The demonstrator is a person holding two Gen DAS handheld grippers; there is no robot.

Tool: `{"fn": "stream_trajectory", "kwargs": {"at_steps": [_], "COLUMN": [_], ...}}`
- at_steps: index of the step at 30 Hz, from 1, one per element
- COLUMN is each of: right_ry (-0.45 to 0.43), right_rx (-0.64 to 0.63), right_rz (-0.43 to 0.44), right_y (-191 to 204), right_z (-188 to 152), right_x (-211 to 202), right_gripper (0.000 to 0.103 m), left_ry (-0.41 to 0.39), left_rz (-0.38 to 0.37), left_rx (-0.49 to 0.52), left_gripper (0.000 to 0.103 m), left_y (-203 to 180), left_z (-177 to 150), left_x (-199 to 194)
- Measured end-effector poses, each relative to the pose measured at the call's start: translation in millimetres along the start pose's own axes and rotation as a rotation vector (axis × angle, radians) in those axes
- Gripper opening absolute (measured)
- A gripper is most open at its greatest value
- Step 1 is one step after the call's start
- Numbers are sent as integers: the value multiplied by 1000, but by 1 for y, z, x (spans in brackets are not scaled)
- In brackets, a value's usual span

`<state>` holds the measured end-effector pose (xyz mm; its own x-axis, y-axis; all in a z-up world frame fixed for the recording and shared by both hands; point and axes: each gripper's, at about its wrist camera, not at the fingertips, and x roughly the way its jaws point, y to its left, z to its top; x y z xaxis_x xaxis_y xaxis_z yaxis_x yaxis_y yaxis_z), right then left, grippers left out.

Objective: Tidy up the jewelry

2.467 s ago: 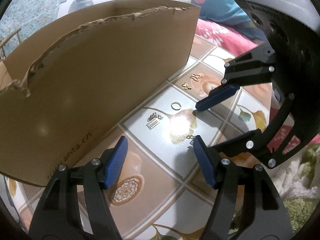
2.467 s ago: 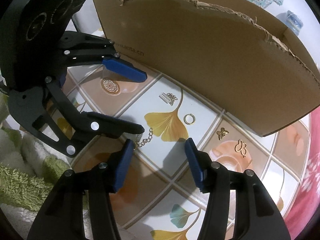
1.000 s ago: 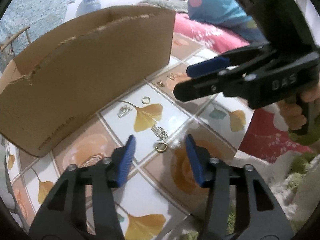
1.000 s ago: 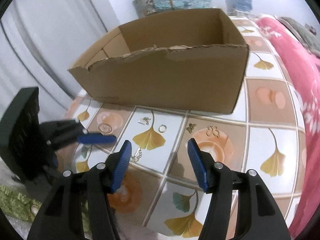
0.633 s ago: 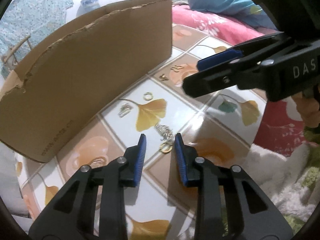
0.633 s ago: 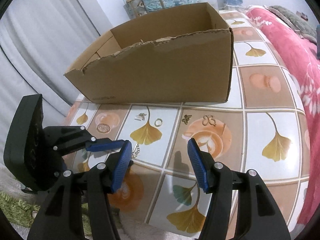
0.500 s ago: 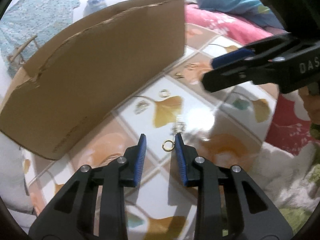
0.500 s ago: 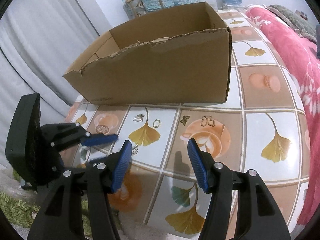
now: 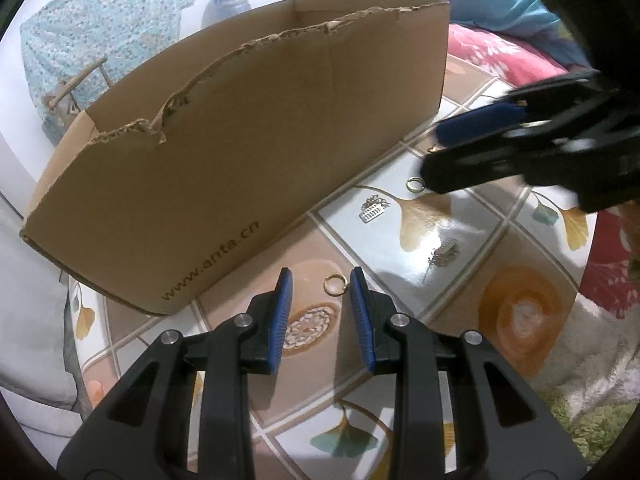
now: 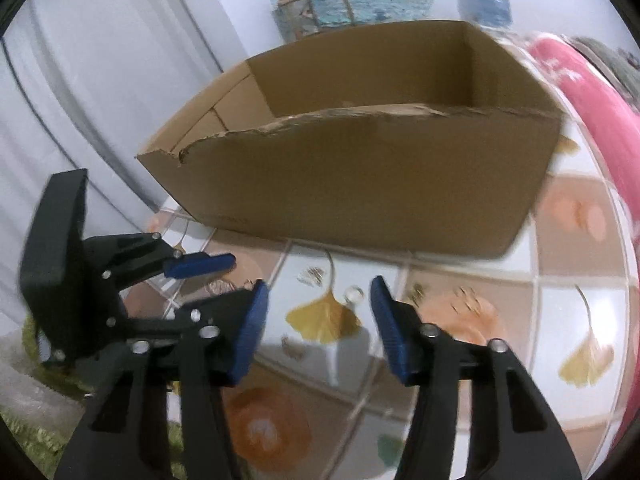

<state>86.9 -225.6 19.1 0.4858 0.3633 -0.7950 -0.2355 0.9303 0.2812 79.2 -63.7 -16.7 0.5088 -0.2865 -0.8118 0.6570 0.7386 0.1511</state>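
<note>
The left gripper stands partly parted, its blue ribbed pads well short of meeting, and a small gold hoop ring lies on the tabletop between the fingertips, nearer the right-hand pad at about one o'clock of the gap's middle; the pads do not appear to press on it, so it is released rather than grasped. The right gripper has just been closing, yet its jaws stand wider apart with nothing between them, only patterned tabletop below. In the left wrist view a fine crumpled chain lies at about two o'clock from the left fingertips, a silver comb-shaped charm farther off at one o'clock, and a second gold ring beyond it, just beside the dark tip of the right gripper. Another small gold piece shows by that gripper's blue pad, too small to name. The table is glossy, printed with tile squares, yellow ginkgo leaves and orange swirls. At twelve o'clock stands an open cardboard box, plain brown corrugated board with a ragged torn top edge and a printed web address on its near wall. The right wrist view is blurred; the jewelry there reads only as faint specks under the box's near wall. Green shaggy fabric edges the table at four o'clock.
</note>
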Motion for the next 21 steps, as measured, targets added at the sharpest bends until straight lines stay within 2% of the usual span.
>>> {"fn": "stream_trajectory", "kwargs": {"at_steps": [12,15,21], "right_ry": [92,119,164], "right_rx": [-77,-98,-99], "right_rz": [8,13,20], "right_y": [7,13,20], "right_z": [10,5,-8], "right_x": [43,42,35], "right_gripper": [13,9,8], "left_ry": [-5,-10,-16], "left_rz": [-33,-39,-52], "left_rx": [-42,-45,-37], "left_gripper": [30,30,30], "left_y": [8,8,7], "left_z": [-9,-12,-17], "left_x": [-4,-6,-12]}}
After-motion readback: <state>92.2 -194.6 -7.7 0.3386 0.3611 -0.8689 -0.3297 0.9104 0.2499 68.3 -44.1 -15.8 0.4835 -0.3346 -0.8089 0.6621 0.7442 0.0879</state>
